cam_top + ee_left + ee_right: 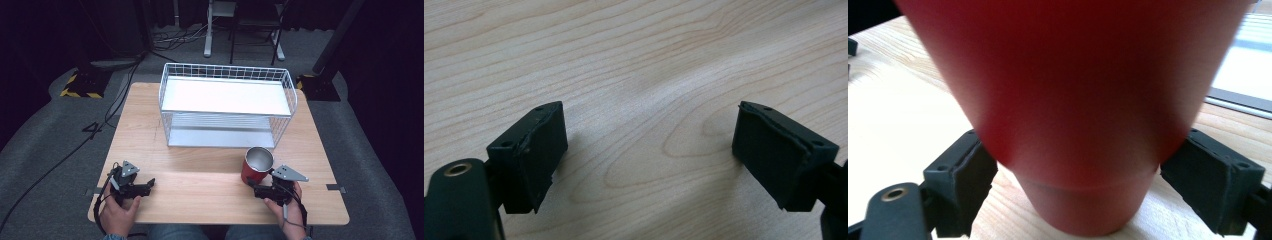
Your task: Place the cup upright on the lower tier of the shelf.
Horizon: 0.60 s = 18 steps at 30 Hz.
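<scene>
Red cup (pixel 1068 115) between right tool (pixel 1083 180) jaws, contact unclear; left tool (pixel 649 160) wide open, empty.

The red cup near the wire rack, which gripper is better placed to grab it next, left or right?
Right. The right gripper already has its jaws on either side of the red cup, while the left gripper sits open over bare table, well away.
</scene>
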Each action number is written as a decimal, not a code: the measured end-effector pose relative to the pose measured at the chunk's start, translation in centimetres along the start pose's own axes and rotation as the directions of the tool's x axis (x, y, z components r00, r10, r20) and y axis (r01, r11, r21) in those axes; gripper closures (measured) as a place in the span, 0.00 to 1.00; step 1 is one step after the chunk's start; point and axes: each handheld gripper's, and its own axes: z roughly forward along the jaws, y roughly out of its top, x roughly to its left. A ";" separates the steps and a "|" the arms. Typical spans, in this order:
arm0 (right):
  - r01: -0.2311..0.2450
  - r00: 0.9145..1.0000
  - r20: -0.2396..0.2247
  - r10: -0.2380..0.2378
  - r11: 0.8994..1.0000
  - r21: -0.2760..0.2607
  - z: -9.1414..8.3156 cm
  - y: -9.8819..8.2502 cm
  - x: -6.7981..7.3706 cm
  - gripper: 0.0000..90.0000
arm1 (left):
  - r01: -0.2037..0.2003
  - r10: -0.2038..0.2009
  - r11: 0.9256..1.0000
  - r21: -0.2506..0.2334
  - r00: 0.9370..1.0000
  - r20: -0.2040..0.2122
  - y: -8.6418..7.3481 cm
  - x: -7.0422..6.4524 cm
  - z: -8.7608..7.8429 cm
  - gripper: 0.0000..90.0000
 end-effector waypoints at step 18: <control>0.003 1.000 0.009 -0.003 1.000 -0.004 1.7 0.2 0.0 0.15 | 0.000 0.000 1.000 0.000 1.000 0.000 0.0 0.0 0.0 0.16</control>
